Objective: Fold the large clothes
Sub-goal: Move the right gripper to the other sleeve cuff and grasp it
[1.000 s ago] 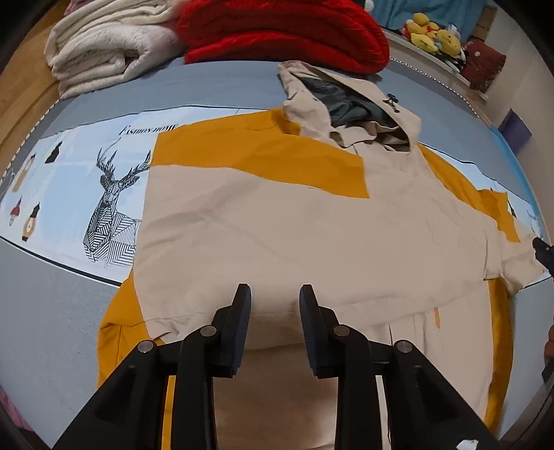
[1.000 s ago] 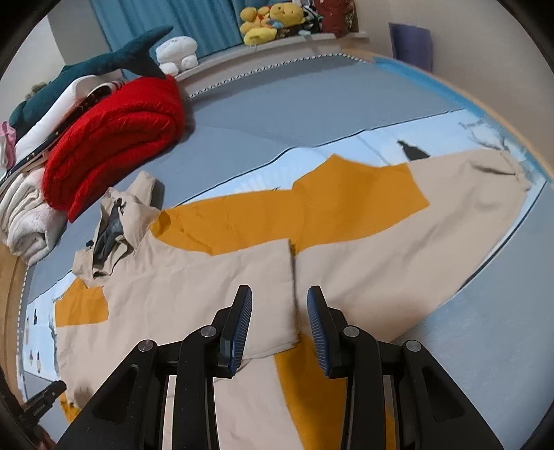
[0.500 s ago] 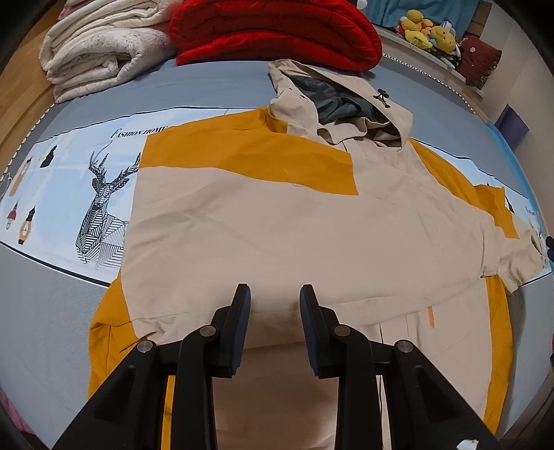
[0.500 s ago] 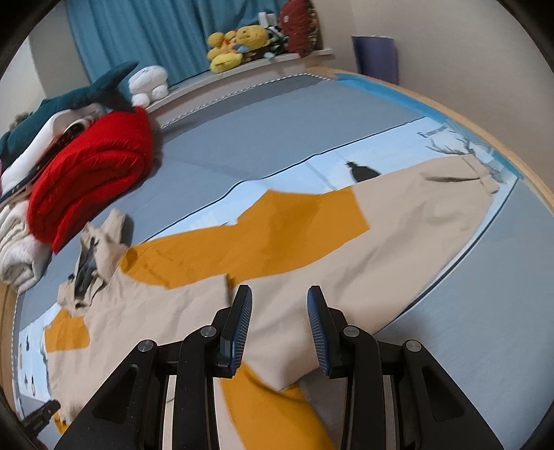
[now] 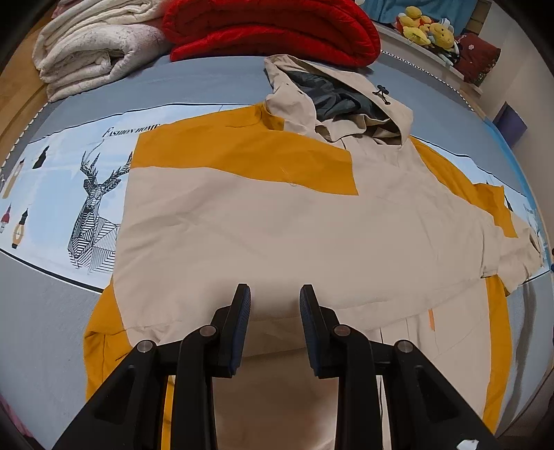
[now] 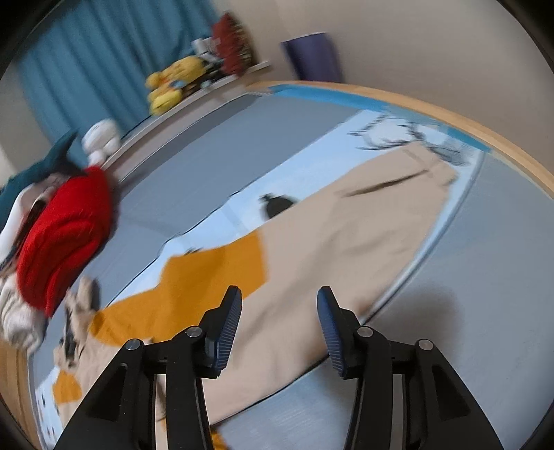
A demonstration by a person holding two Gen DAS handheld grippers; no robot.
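Note:
A large beige and mustard-yellow hooded jacket [image 5: 277, 235] lies flat on the bed, hood [image 5: 339, 100] at the far side, one sleeve folded across the body. My left gripper [image 5: 275, 301] hovers open and empty above the folded sleeve near the hem. In the blurred right wrist view the jacket's other sleeve [image 6: 346, 235] stretches out to the right toward the bed edge. My right gripper [image 6: 278, 308] is open and empty above that sleeve.
The bed has a grey cover [image 5: 45, 329] with a pale blue deer-print band [image 5: 69, 180]. A red quilt [image 5: 270, 31] and folded white blanket [image 5: 93, 52] lie at the far side. Plush toys [image 5: 426, 27] sit on a ledge. A wooden bed edge [image 6: 450, 114] curves at right.
My right gripper swung right along the outstretched sleeve and its jaws opened wider. My left gripper drifted slightly over the jacket, still open.

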